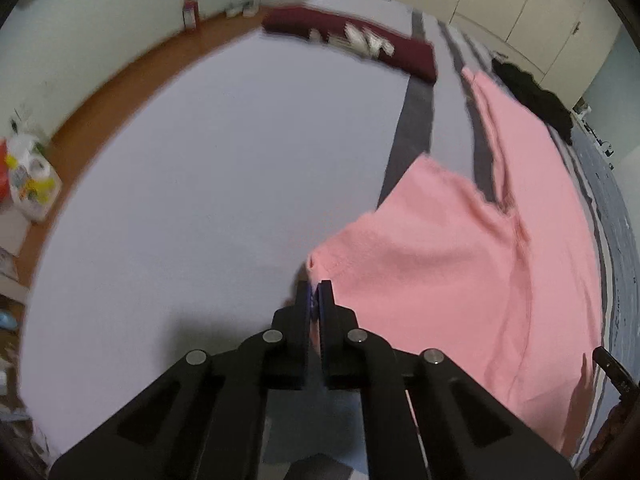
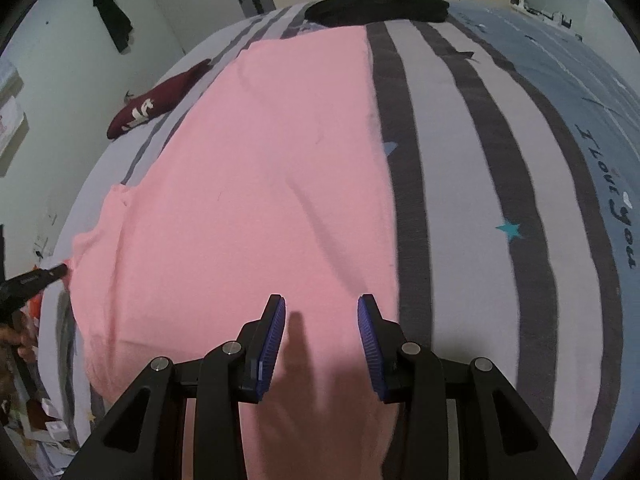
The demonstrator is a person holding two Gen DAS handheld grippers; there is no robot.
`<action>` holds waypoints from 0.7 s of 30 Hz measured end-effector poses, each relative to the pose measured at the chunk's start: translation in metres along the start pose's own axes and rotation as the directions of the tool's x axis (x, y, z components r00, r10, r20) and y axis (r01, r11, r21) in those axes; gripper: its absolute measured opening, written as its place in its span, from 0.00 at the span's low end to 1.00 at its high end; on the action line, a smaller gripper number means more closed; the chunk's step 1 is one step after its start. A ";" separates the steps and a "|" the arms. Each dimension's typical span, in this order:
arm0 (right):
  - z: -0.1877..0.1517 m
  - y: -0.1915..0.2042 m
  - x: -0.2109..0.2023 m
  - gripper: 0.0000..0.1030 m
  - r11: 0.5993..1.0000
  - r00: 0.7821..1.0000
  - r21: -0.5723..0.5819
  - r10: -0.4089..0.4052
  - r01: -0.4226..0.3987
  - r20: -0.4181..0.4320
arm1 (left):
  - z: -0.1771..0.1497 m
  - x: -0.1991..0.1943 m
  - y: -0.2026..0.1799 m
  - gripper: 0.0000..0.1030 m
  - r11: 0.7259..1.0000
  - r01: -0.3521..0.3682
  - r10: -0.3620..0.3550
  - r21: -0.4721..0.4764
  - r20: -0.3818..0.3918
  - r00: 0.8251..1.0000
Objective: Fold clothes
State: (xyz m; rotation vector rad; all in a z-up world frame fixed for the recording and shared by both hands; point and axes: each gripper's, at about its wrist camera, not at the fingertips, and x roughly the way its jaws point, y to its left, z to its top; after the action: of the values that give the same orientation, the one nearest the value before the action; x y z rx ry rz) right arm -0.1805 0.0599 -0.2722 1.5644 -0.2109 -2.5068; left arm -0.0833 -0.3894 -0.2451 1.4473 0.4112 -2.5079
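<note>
A pink shirt lies spread on the striped bed sheet. In the left wrist view the pink shirt stretches to the right, and my left gripper is shut on the end of its sleeve, holding it just above the plain part of the sheet. My right gripper is open and empty, hovering over the near end of the shirt with its blue pads apart. The left gripper's tip shows at the left edge of the right wrist view.
A folded maroon garment lies at the far end of the bed, also in the right wrist view. A black garment lies by the cupboards. Wooden floor and bags lie left of the bed.
</note>
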 end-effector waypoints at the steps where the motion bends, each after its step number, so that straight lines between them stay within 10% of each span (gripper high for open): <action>1: -0.001 -0.002 -0.003 0.33 1.000 1.000 0.000 -0.001 0.001 0.005 | 0.002 -0.012 -0.009 0.02 1.000 0.010 -0.011 0.017 0.028 1.000; 7: -0.013 -0.016 -0.024 0.33 1.000 1.000 -0.011 -0.001 0.001 0.025 | 0.004 -0.056 -0.098 0.02 0.968 0.176 -0.195 0.179 0.090 0.977; 13: -0.018 -0.034 -0.052 0.33 1.000 0.999 -0.002 0.002 -0.002 0.035 | -0.057 -0.041 -0.245 0.02 0.870 0.365 -0.348 0.332 -0.112 0.931; 16: -0.020 -0.042 -0.058 0.33 1.000 1.000 -0.004 0.000 0.000 0.026 | -0.082 -0.030 -0.270 0.08 0.858 0.400 -0.342 0.322 -0.221 0.913; 21: -0.023 -0.049 -0.056 0.33 1.000 1.000 -0.007 0.006 -0.006 0.016 | -0.092 -0.041 -0.248 0.25 0.863 0.408 -0.368 0.299 -0.182 0.912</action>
State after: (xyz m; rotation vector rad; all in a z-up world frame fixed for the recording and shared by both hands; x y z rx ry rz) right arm -0.1391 0.1200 -0.2435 1.5390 -0.2082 -2.5138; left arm -0.0689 -0.1231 -0.2211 1.8033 0.3398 -2.9323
